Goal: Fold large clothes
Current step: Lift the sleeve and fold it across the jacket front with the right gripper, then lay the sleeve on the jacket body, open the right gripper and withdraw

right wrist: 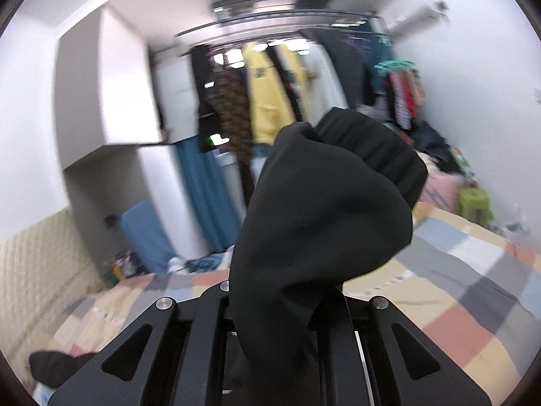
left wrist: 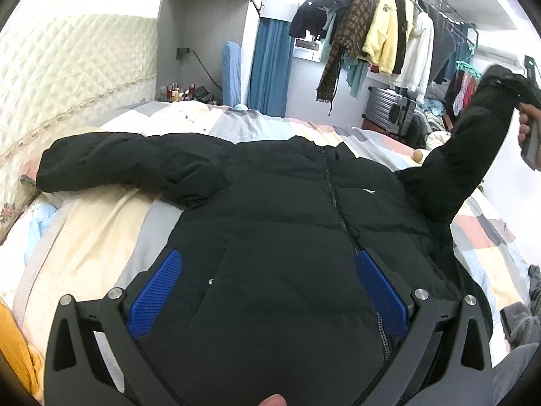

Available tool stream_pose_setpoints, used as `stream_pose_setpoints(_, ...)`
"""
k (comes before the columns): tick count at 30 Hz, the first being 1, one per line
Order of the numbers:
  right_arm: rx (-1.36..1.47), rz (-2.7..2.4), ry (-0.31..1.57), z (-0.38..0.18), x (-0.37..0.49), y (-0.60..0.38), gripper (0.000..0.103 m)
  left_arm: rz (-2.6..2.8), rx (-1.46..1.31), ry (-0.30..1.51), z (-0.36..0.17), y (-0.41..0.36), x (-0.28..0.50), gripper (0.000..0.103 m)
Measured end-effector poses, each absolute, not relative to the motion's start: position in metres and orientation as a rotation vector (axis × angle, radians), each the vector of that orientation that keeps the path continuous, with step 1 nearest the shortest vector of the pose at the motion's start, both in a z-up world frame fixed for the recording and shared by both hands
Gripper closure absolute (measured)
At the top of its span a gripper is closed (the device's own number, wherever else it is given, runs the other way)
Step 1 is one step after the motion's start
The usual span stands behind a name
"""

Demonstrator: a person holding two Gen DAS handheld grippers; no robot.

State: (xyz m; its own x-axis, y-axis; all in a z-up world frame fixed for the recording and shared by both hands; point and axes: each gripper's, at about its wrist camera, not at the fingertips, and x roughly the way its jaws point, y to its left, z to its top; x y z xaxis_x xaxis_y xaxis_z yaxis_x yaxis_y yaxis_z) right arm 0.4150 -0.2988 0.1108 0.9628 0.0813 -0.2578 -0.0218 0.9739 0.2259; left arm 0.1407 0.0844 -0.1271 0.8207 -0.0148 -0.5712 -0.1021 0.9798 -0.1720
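A black puffer jacket lies front up on the bed, zipped, its left sleeve stretched out flat. My left gripper is open, its blue pads hovering over the jacket's lower front. My right gripper shows at the far right in the left wrist view, shut on the jacket's right sleeve and holding it raised off the bed. In the right wrist view the sleeve cuff bunches up between the closed fingers and hides the fingertips.
The bed has a patchwork cover and a quilted cream headboard. A rack of hanging clothes and a grey suitcase stand beyond the bed. A yellow garment lies at the lower left.
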Motion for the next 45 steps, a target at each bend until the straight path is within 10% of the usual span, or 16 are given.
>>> stream_pose_setpoints(18, -0.004, 0.400, 0.458, -0.047, 0.449, -0.018, 0.091, 0.116, -0.242, 0.652, -0.146, 0.137, 0.150, 0.000)
stream_pose_setpoints(35, -0.085, 0.552, 0.741, -0.200, 0.445, 0.042, 0.089, 0.065, -0.321, 0.707, -0.182, 0.155, 0.171, 0.000)
stream_pose_setpoints(42, -0.062, 0.621, 0.759, -0.184, 0.430, 0.037, 0.052, 0.036, -0.352, 0.697, -0.181, 0.155, 0.169, 0.000)
stream_pose_setpoints(45, -0.076, 0.654, 0.741, -0.169, 0.413, 0.028, 0.052, 0.030, -0.348, 0.695, -0.178, 0.152, 0.166, 0.000)
